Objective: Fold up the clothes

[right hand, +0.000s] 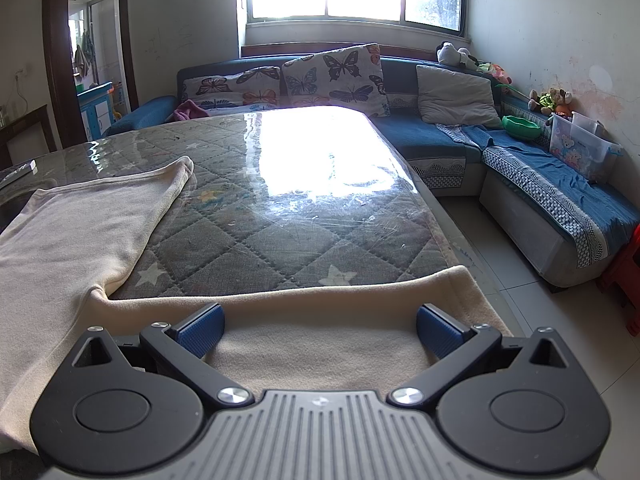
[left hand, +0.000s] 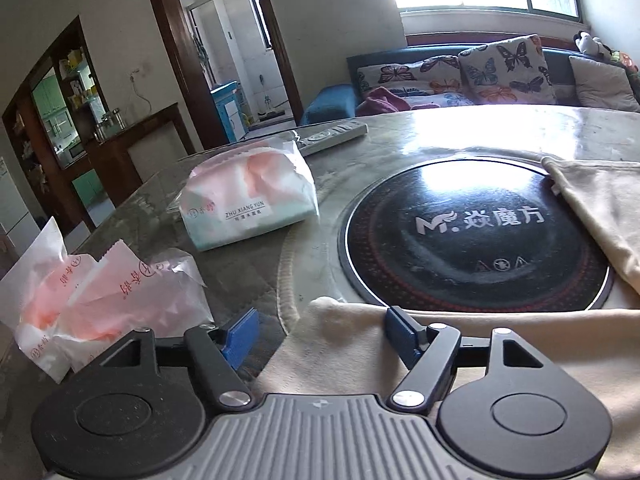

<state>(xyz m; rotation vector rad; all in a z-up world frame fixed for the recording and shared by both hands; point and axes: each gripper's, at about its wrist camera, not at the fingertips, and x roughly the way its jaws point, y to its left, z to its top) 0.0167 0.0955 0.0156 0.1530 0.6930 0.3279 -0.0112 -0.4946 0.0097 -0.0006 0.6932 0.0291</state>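
- Ahead of the left gripper [left hand: 322, 330], whose jaws are spread wide, a black round hob [left hand: 472, 236] lies flat and bare.
- To its left, crumpled wrappers [left hand: 100, 304] sit just beside the near finger; a tissue pack [left hand: 248, 200] stands farther off.
- Ahead of the wide-open right gripper [right hand: 320, 328], cream cloth [right hand: 340, 304] lies flat, then bare quilted table [right hand: 304, 192].
- The table's right edge drops to floor [right hand: 520, 264].

My left wrist camera sits low over the table's [left hand: 240, 280] near left edge, facing far toward the doorway. My right one looks from the near right edge toward the window. Both catch the cream garment [left hand: 360, 352] [right hand: 80, 240] and sofa [left hand: 332, 100] [right hand: 440, 136].
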